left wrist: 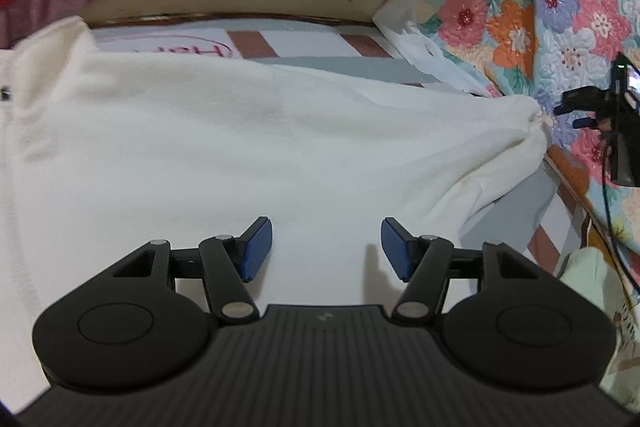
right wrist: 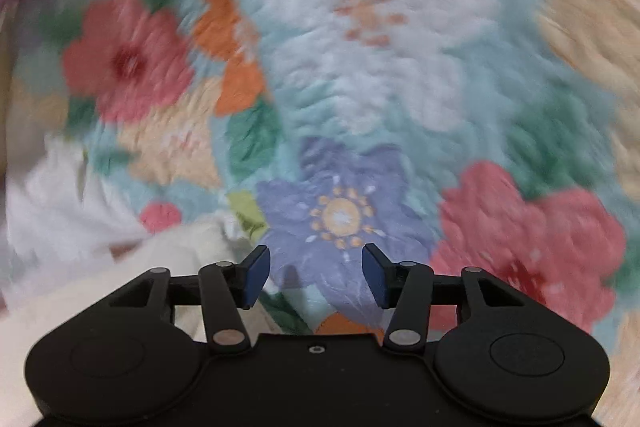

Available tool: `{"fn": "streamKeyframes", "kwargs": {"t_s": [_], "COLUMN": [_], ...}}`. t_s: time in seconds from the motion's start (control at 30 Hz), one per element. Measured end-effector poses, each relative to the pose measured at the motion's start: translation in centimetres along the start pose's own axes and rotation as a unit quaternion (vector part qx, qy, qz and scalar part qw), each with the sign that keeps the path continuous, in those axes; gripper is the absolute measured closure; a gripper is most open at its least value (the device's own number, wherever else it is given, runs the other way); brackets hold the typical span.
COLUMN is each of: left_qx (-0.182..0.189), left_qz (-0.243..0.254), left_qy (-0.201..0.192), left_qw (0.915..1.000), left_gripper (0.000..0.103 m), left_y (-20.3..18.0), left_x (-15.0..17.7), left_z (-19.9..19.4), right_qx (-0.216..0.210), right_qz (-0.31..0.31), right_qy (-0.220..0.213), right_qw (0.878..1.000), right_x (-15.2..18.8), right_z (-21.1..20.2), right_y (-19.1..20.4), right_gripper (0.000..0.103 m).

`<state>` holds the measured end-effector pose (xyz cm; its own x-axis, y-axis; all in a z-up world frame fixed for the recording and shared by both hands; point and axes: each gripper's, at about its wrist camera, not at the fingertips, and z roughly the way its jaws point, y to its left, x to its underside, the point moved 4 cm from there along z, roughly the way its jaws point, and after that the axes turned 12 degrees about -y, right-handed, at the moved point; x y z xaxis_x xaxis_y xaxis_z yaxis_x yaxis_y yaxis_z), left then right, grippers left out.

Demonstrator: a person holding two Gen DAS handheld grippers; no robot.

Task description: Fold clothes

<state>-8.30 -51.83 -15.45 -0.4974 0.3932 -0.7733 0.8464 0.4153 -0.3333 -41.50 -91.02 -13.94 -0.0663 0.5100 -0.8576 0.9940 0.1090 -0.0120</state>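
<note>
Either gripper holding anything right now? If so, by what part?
Nothing is held. The left gripper is open over the white garment, with nothing between its pads. The right gripper is open over the floral quilt, also with nothing between its pads.

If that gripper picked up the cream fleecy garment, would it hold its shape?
Probably not: the cream fleecy garment drapes in soft folds and bunches at one corner, so it would likely sag. It looks thick and plush, so probably not slippery.

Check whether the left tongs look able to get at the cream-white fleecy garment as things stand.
Probably yes. The left tongs hang open directly over the cream-white fleecy garment, whose cloth spreads bare beneath and ahead of them with nothing lying on top.
</note>
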Motion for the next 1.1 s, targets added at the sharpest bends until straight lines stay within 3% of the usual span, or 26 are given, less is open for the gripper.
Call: {"fn": "streamKeyframes", "kwargs": {"t_s": [0.07,0.13,0.23,0.3,0.33,0.37,0.43,0.47,0.57,0.6,0.67,0.73,0.77,0.8,0.83,0.93,1.1], "left_qx": [-0.018,-0.038,-0.069,-0.089,-0.099,-0.112,-0.140,-0.159,-0.222,-0.241,-0.275,-0.292,-0.299,-0.306,-0.313,-0.333,-0.357], "left_qz": [0.004,0.010,0.018,0.018,0.014,0.011,0.007,0.009,0.007,-0.002,-0.034,-0.059,-0.071,-0.083,-0.095,-0.130,-0.200], "left_qy": [0.008,0.017,0.031,0.039,0.043,0.045,0.051,0.054,0.060,0.060,0.055,0.050,0.048,0.046,0.044,0.037,0.023], "left_qw": [0.9998,0.9991,0.9970,0.9951,0.9941,0.9926,0.9888,0.9858,0.9731,0.9688,0.9594,0.9534,0.9505,0.9474,0.9442,0.9331,0.9123], "left_gripper": [0.043,0.043,0.043,0.043,0.043,0.043,0.043,0.043,0.042,0.042,0.042,0.042,0.042,0.042,0.042,0.042,0.041], "left_y": [0.5,1.1,1.9,2.6,3.1,3.5,4.4,4.9,6.8,7.7,9.6,10.9,11.4,12.0,12.6,14.2,16.9], "left_x": [0.6,1.3,2.3,3.2,3.8,4.4,5.7,6.3,7.9,8.5,9.7,10.8,11.3,11.9,12.4,14.0,16.5], "left_z": [-1.3,-2.8,-5.1,-7.0,-8.4,-9.9,-13.0,-14.6,-19.6,-21.2,-23.9,-25.8,-26.7,-27.6,-28.5,-31.2,-35.4], "right_qx": [-0.071,-0.160,-0.276,-0.349,-0.385,-0.420,-0.488,-0.506,-0.514,-0.509,-0.496,-0.485,-0.490,-0.499,-0.494,-0.468,-0.417], "right_qz": [0.052,0.070,0.045,0.026,0.017,0.007,-0.012,-0.034,-0.067,-0.079,-0.098,-0.107,-0.103,-0.095,-0.100,-0.123,-0.134], "right_qy": [-0.017,-0.011,0.044,0.083,0.102,0.121,0.158,0.159,0.174,0.173,0.165,0.157,0.156,0.155,0.139,0.078,0.097], "right_qw": [0.996,0.985,0.959,0.933,0.917,0.899,0.858,0.847,0.837,0.839,0.847,0.854,0.851,0.847,0.852,0.872,0.894], "right_x": [0.4,1.9,6.2,9.1,10.6,12.1,15.0,16.3,19.6,20.3,21.3,21.9,22.1,22.1,21.8,20.4,21.9], "right_z": [-2.2,-4.9,-10.2,-13.9,-15.7,-17.6,-21.4,-23.4,-25.5,-25.7,-25.9,-25.8,-25.9,-25.9,-26.3,-27.9,-26.6], "right_y": [-0.5,0.2,2.5,4.0,4.7,5.4,6.7,7.4,8.9,9.2,9.7,10.0,10.2,10.4,10.2,9.2,8.4], "right_gripper": [0.047,0.048,0.054,0.066,0.081,0.086,0.085,0.085,0.076,0.071,0.047,0.047,0.053,0.069,0.093,0.095,0.097]}}
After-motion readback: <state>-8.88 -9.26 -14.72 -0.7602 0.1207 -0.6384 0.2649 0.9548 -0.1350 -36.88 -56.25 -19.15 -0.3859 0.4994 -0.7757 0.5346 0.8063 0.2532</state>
